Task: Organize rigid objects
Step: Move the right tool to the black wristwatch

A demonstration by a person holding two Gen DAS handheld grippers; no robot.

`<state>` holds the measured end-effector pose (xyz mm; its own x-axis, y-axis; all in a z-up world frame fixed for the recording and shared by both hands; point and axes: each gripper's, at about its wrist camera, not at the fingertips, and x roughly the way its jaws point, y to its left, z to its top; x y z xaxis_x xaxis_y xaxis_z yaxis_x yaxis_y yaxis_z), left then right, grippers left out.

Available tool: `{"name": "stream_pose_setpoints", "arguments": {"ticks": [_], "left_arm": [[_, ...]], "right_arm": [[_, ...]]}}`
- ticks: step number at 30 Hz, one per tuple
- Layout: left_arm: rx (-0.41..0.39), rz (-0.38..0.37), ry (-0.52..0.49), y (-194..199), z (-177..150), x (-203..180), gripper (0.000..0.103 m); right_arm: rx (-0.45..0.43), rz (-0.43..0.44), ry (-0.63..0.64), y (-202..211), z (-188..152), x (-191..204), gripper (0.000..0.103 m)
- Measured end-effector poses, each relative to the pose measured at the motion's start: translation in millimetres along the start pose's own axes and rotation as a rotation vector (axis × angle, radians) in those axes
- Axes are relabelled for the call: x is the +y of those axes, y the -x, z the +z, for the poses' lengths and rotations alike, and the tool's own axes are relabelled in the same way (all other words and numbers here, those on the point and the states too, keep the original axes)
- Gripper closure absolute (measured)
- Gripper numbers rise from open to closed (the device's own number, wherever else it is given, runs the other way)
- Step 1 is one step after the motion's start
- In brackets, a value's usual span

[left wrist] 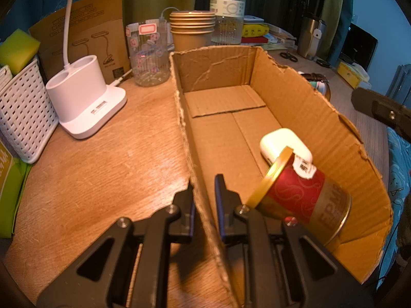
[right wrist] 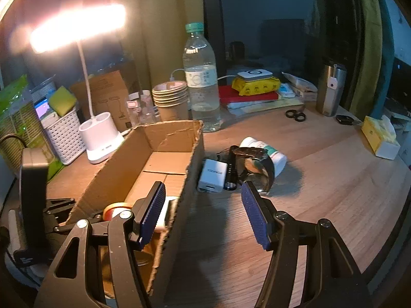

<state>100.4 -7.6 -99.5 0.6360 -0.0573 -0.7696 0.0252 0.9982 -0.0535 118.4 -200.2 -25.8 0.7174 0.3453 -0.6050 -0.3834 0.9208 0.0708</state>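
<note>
While the left gripper (left wrist: 204, 195) pinches the cardboard box's (left wrist: 295, 97) left wall, jaws nearly closed, a red tin (left wrist: 300, 192) and white case (left wrist: 277, 142) lie at the box's near end. Right gripper (right wrist: 203, 205) hangs empty, half-open, over the table (right wrist: 334, 179); charger (right wrist: 213, 172), flashlight (right wrist: 231, 166), watch (right wrist: 254, 166) sit beside the box's right wall.

The left gripper (left wrist: 205, 187) points steeply downward, its jaws clamped on a thin upright wall. The right gripper (right wrist: 204, 200) tilts down less steeply, its blue ribbed pads (right wrist: 254, 218) standing wide apart with nothing between them.
</note>
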Motion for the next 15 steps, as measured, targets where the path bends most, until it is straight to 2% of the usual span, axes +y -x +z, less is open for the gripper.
{"name": "stream_pose_setpoints", "arguments": {"ticks": [15], "left_arm": [[0.0, 0.0, 0.0, 0, 0, 0, 0.089]], "right_arm": [[0.049, -0.034, -0.06, -28, -8, -29, 0.038]]}}
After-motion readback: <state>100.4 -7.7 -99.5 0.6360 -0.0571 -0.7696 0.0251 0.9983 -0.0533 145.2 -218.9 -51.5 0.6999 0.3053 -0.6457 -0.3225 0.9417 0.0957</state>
